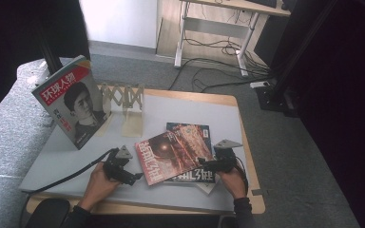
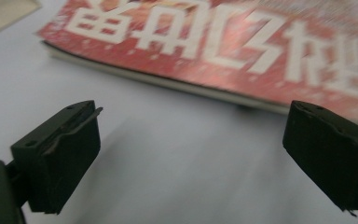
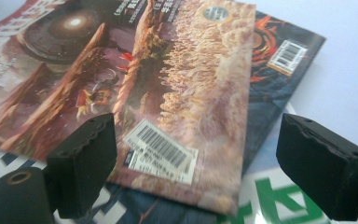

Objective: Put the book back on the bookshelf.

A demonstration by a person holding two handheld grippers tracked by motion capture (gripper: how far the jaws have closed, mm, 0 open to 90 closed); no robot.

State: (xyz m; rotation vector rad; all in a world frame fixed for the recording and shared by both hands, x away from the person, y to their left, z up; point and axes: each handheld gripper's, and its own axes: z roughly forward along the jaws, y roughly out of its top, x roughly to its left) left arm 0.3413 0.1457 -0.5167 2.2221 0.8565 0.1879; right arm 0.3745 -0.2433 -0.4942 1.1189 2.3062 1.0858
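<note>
Red glossy magazine [image 1: 173,156] lies skewed atop a darker magazine [image 1: 192,133] at lower centre of the tabletop [image 1: 66,156]; left gripper [image 1: 134,178] and right gripper [image 1: 204,163] flank it, jaws released, seemingly to lift it.

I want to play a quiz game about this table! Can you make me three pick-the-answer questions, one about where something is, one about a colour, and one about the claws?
1. Where is the magazine with a face on its cover?
A. Propped upright beside the wooden rack
B. Flat under the red one
C. On the floor

2. What colour is the top magazine's title band?
A. Green
B. Red
C. Yellow

3. How is the left claw?
A. Shut on a magazine
B. Open, holding nothing
C. Shut on a cable

Answers: 1 A, the face magazine stands by the wooden rack. 2 B, the top magazine shows white letters on red. 3 B, the left claw has its jaws wide apart over bare table.
</note>
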